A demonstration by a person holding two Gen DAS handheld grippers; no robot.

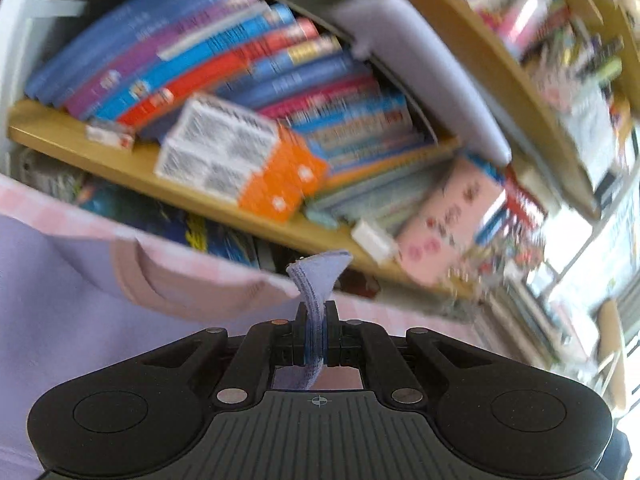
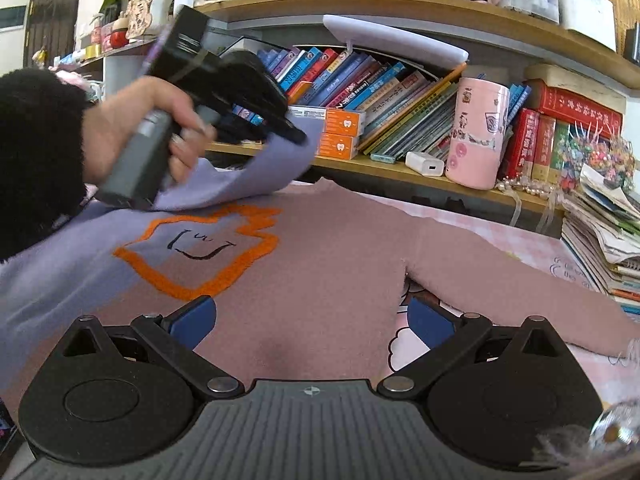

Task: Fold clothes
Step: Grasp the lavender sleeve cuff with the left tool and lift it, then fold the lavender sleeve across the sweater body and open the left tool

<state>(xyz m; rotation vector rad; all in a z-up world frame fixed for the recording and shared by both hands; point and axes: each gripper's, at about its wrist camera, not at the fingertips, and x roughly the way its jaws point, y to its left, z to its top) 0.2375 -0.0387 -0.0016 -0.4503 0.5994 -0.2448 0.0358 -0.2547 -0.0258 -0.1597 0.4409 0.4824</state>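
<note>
Sweater (image 2: 312, 272): cuff pinched thinly in closed left gripper (image 1: 316, 320), may slip; right gripper (image 2: 312, 320) spread wide, empty.

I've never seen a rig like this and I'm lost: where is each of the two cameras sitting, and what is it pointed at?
Left wrist: rides the left gripper, tilted up at the bookshelf; its jaws pinch a lilac sleeve cuff.
Right wrist: rides the open right gripper, looking down over the sweater; it shows the person's hand holding the left gripper.
Shared: sweater, bookshelf, orange boxes.
</note>
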